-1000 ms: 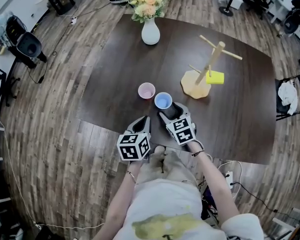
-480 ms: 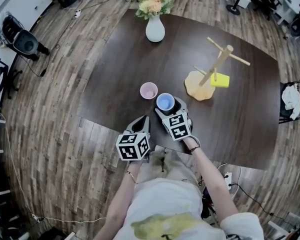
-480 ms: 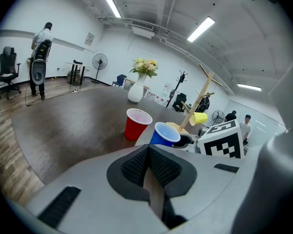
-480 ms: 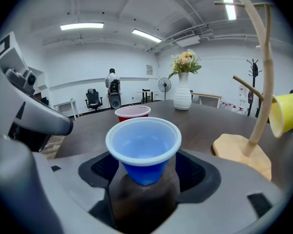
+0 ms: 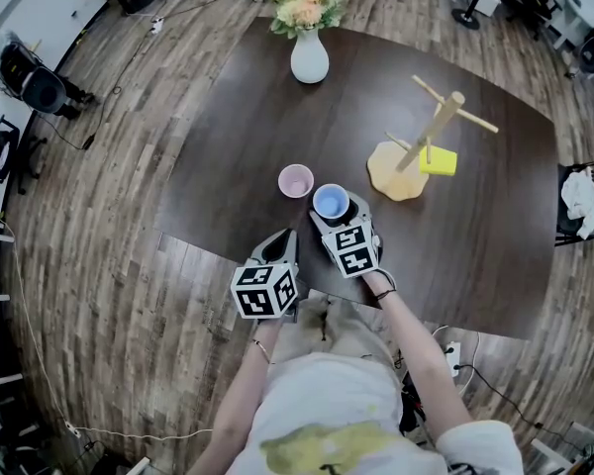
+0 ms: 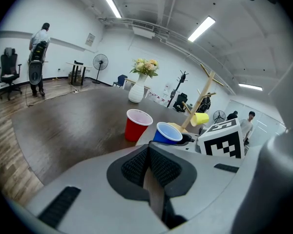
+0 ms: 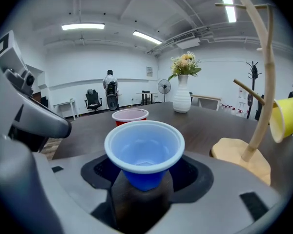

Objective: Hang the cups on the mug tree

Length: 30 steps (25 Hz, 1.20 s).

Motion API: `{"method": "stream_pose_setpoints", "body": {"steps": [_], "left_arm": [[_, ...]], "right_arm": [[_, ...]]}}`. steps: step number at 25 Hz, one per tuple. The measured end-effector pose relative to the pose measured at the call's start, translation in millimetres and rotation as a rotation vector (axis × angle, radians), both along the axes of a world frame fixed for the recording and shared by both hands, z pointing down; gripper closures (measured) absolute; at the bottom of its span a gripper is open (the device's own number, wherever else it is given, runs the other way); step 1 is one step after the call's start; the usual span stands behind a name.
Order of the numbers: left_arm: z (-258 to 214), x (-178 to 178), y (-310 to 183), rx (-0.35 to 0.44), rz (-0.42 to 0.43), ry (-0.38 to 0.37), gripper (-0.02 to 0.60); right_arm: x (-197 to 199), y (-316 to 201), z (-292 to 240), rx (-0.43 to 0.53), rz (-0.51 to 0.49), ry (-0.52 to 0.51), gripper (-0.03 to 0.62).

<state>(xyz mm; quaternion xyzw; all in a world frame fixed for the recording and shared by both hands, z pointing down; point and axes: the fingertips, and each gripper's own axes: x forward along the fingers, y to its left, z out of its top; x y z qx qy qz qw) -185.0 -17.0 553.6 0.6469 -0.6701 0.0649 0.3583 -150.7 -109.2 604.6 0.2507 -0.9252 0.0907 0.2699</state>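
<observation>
The wooden mug tree [image 5: 431, 132] stands at the table's right, with a yellow cup [image 5: 438, 162] hanging on a low peg. A red cup [image 5: 296, 180] and a blue cup [image 5: 330, 202] stand side by side near the front edge. My right gripper [image 5: 339, 216] straddles the blue cup [image 7: 144, 152]. Its jaws have just been closing, and a sliver of table still shows on each side of the cup's base. The red cup [image 7: 129, 116] is just beyond it and the tree [image 7: 261, 82] off to the right. My left gripper [image 6: 147, 147] is shut and empty, low at the table's front edge [image 5: 283, 240].
A white vase of flowers [image 5: 309, 57] stands at the far side of the dark table [image 5: 475, 236]. Wood floor surrounds the table, with a chair [image 5: 579, 201] at its right. A person [image 6: 39, 57] stands far off in the room.
My right gripper has slid forward, so the blue cup now sits between its jaws instead of just ahead of them. The cups and my left gripper have stayed put.
</observation>
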Motion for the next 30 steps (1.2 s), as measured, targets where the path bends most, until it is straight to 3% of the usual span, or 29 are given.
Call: {"method": "stream_pose_setpoints", "body": {"steps": [13, 25, 30], "left_arm": [[-10.9, 13.4, -12.1, 0.037, 0.056, -0.003, 0.565], [-55.6, 47.8, -45.4, 0.155, 0.239, -0.023, 0.565], [-71.9, 65.4, -54.1, 0.191, 0.309, -0.025, 0.565]], "right_arm": [[22.0, -6.4, -37.8, 0.046, 0.054, -0.061, 0.295], [81.4, -24.2, -90.4, 0.153, 0.213, -0.083, 0.298], [111.8, -24.1, -111.7, 0.197, 0.257, -0.045, 0.299]]}}
